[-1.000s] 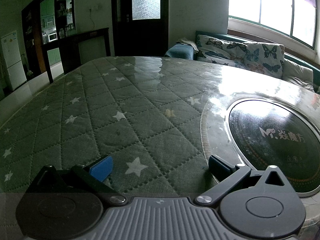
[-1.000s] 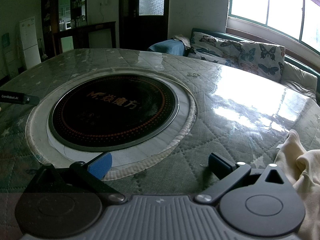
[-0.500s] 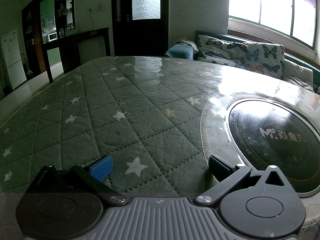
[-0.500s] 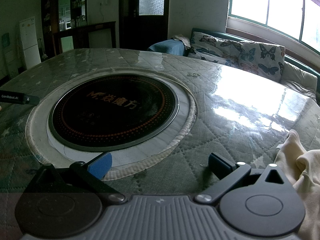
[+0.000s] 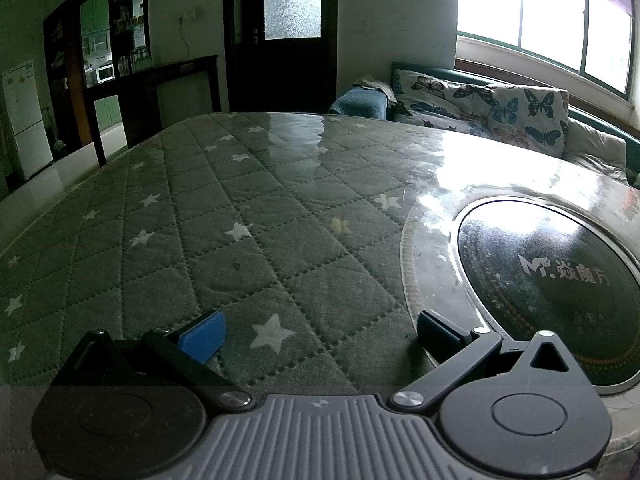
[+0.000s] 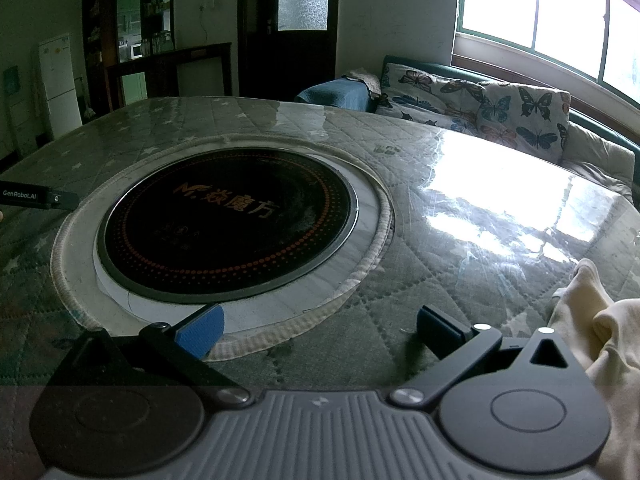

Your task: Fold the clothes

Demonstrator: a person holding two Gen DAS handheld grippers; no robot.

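1. Left wrist view: the left gripper [image 5: 320, 334] hangs low over the desk [image 5: 248, 216], its jaws spread wide and holding nothing, above a quilted grey-green cover with white stars under a glossy clear sheet
2. To its right lies a round black cooktop [image 5: 552, 280] set into the desk (white lettering on its glass)
3. Right wrist view: the right gripper [image 6: 320, 330] is likewise wide open and empty, just in front of the cooktop's pale ring
4. A cream garment [image 6: 592, 336] lies crumpled on the desk at the right edge, just beside the gripper's right finger, not touching the pads
5. A butterfly-print sofa [image 6: 480, 108] stands beyond the desk under the window
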